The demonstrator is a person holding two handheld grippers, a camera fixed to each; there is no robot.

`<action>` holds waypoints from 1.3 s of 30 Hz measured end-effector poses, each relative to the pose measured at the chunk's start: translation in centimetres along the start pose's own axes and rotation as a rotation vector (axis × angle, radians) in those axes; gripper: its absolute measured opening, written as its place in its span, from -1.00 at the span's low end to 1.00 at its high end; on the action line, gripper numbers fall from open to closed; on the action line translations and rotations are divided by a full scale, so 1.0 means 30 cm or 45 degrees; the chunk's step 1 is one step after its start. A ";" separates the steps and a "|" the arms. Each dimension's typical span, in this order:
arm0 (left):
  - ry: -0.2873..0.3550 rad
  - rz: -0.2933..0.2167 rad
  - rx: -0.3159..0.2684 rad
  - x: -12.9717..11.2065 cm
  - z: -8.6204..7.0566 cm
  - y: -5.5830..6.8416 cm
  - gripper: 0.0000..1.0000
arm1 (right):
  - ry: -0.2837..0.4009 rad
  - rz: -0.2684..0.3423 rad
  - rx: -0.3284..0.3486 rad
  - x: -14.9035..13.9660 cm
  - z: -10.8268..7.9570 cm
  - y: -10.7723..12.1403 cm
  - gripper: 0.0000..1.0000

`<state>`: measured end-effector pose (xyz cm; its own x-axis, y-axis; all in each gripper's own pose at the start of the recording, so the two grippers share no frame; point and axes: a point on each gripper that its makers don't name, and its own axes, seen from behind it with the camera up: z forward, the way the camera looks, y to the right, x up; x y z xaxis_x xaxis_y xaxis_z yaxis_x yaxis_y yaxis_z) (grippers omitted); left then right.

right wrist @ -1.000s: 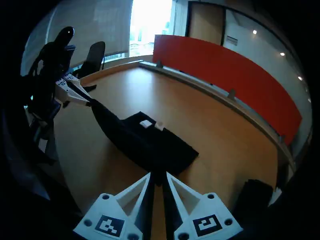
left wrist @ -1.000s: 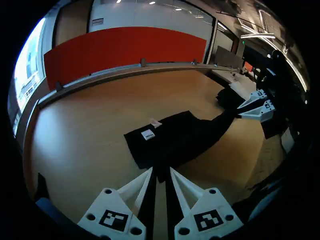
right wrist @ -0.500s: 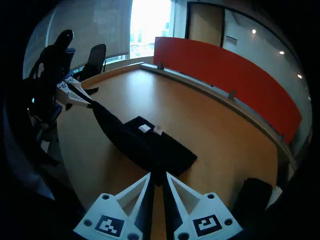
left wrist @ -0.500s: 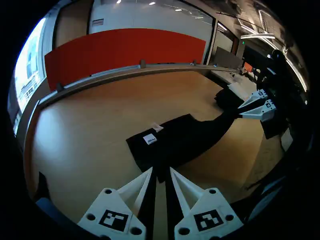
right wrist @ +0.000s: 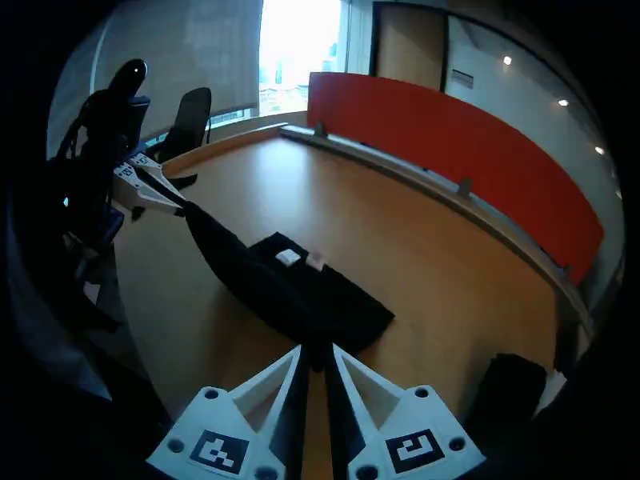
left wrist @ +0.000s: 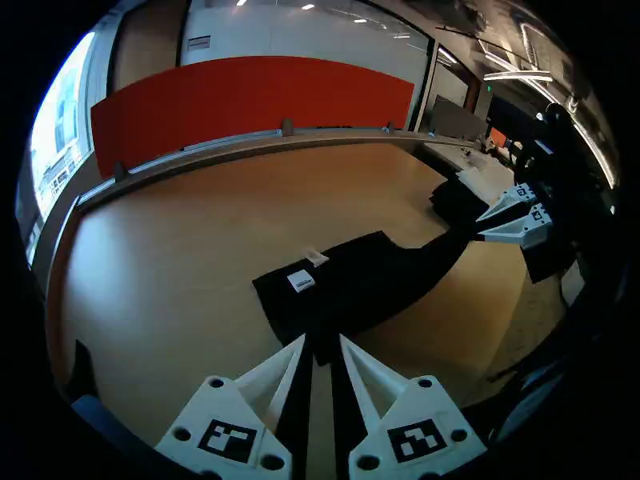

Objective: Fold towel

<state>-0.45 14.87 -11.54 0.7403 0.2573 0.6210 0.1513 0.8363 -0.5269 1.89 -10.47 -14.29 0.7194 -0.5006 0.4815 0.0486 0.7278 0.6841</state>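
Observation:
A black towel [left wrist: 360, 280] lies partly on the wooden table [left wrist: 176, 248], with white tags on its upper face. My left gripper [left wrist: 322, 352] is shut on its near corner, raised off the table. In the left gripper view the right gripper [left wrist: 478, 228] pinches the far corner at the right. In the right gripper view the towel [right wrist: 296, 292] stretches from my right gripper [right wrist: 317, 356], shut on one corner, to the left gripper [right wrist: 182, 208] at the far left. The edge between the two corners hangs taut above the table.
A red partition [left wrist: 240, 96] runs along the table's far edge. Another dark pile [left wrist: 456, 200] sits at the table's right end, with a dark cloth [right wrist: 504, 388] near the right gripper. An office chair [right wrist: 188, 116] stands by the window. A person's dark sleeve [right wrist: 72, 200] holds the left gripper.
Hardly anything has moved. The towel's tagged part has slid slightly across the table as both grippers keep their hold on the corners.

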 end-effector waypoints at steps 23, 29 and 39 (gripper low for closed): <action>-0.027 -0.029 0.046 0.032 0.186 -0.085 -0.72 | -0.058 0.036 -0.037 -0.021 0.155 0.116 -0.75; -0.032 -0.026 0.049 0.040 0.245 -0.111 -0.72 | -0.083 0.038 -0.048 -0.033 0.201 0.146 -0.75; -0.048 -0.002 0.055 0.035 0.299 -0.131 -0.72 | -0.110 0.046 -0.052 -0.050 0.262 0.166 -0.75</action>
<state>-6.16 16.19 -3.61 0.7145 0.2733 0.6441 0.1234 0.8569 -0.5005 -4.37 -9.76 -7.29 0.6590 -0.5107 0.5521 0.0528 0.7637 0.6434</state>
